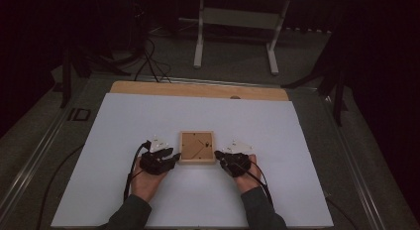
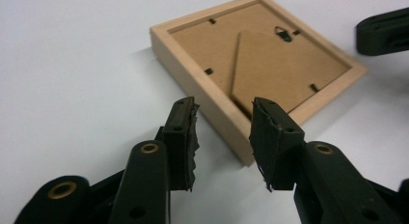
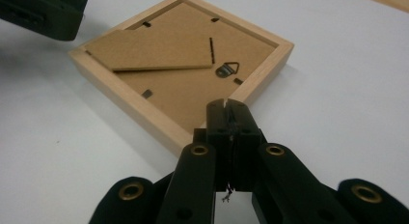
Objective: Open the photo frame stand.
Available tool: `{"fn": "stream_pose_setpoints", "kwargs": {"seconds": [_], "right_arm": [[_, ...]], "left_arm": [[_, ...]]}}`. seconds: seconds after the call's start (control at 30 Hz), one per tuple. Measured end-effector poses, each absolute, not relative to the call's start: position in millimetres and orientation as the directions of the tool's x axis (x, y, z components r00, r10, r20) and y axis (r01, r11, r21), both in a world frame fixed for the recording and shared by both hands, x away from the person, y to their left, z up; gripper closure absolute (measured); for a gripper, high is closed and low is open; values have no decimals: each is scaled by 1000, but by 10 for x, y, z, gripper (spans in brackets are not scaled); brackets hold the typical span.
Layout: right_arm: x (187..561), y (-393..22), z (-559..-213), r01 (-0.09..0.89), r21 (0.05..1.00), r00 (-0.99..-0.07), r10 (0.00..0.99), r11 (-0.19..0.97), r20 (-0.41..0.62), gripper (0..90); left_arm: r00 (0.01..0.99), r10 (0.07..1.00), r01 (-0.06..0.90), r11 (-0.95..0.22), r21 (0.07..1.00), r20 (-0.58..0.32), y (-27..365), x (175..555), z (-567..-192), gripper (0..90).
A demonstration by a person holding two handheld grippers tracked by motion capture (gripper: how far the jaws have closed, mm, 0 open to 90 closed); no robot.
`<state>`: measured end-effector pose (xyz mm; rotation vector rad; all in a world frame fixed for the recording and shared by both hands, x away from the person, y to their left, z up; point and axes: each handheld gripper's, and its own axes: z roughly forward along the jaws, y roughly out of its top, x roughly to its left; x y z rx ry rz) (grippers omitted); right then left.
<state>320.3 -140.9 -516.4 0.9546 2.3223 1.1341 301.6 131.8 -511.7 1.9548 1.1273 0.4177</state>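
Note:
A small square wooden picture frame (image 1: 197,146) lies face down on the white board, its brown backing, fold-out stand and hanger upward. My left gripper (image 1: 174,156) sits just left of it, and my right gripper (image 1: 218,154) just right of it. In the left gripper view the left gripper (image 2: 224,113) is open, with the near corner of the frame (image 2: 260,60) just beyond the gap and nothing between the pads. In the right gripper view the right gripper (image 3: 227,105) is shut on nothing, its tips at the frame's (image 3: 183,64) near edge.
The white board (image 1: 148,116) covers the table, with a bare wooden strip (image 1: 198,90) along its far edge. Beyond stand a white desk frame (image 1: 237,31) and dark cables (image 1: 148,61) on the floor. The person's hands and sleeves enter from below.

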Motion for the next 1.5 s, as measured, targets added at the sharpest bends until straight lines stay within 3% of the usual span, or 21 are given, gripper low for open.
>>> {"fn": "stream_pose_setpoints", "kwargs": {"seconds": [0.9,1.5], "right_arm": [[3171,-1365,-5190,391,806,-730,683,445,-22,890],[3172,-1366,-5202,400,811,-727,687,427,-3,892]], "left_arm": [[593,801,542,-316,779,-88,1064,3097,-5040,574],[612,790,528,-392,753,-18,860,3195,-5089,512]]}}
